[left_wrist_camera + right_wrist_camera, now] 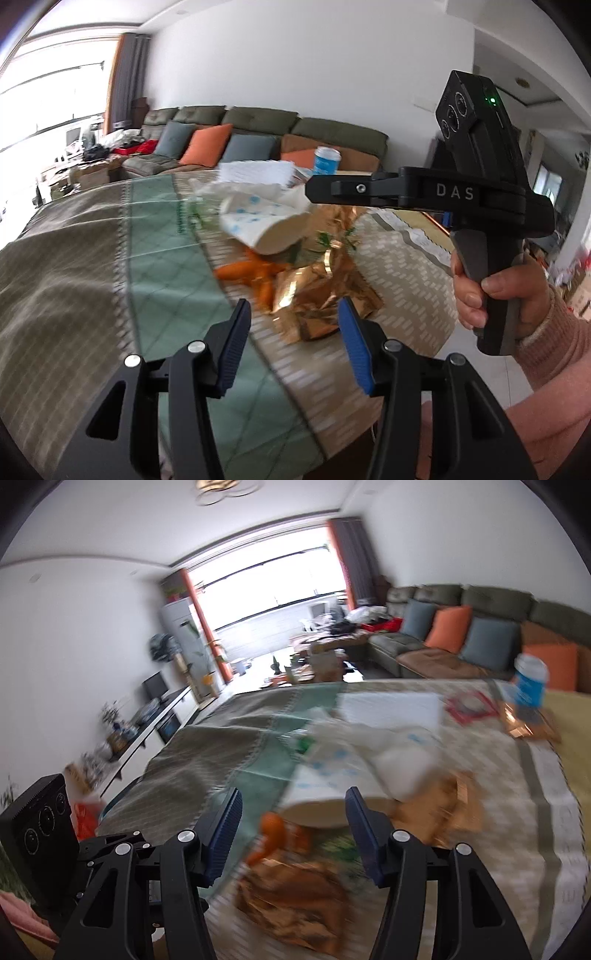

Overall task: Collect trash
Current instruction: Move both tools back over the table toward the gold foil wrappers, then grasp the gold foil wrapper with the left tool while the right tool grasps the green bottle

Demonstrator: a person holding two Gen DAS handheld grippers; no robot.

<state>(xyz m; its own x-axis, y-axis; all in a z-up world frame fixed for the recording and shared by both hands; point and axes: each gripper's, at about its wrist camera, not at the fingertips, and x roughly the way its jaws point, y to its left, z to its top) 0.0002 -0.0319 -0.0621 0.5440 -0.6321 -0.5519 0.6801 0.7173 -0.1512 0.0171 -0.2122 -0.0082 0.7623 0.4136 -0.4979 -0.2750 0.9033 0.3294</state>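
Nearby, a green sofa [258, 122] stands beyond the littered tablecloth [74, 258].

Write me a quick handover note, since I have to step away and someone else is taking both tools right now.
Left tool: open, empty, hovering over the table edge, aimed at the trash pile.
Right tool: open, empty, close above the same pile.
Trash, all on the tablecloth: paper cup on its side, gold foil wrapper, orange peel, crumpled white paper. A blue can stands upright at the far edge.
Done: nothing picked up, as far as the views show.
Left: grab each piece and bin it; no bin clearly visible.
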